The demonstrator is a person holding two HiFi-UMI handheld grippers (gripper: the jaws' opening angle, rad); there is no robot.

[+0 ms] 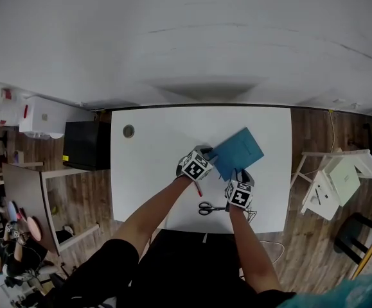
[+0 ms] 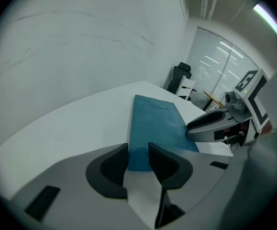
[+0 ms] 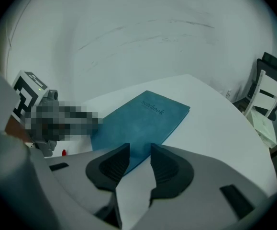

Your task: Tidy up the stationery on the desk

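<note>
One notebook (image 1: 238,151) near left hand-held gripper (image 2: 138,153), right hand-held gripper (image 3: 139,157); jaws apart.

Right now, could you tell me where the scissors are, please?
In the head view, the scissors lie on the white desk near its front edge, just left of the right gripper.

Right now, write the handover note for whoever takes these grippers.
Left gripper: open, empty, jaws at one edge of the blue rectangular notebook.
Right gripper: open, empty, at the notebook's near corner.
Notebook lies flat and askew on the white desk; black-handled scissors lie near the desk's front edge.
Done: nothing visibly tidied.
To do: notebook, scissors.
</note>
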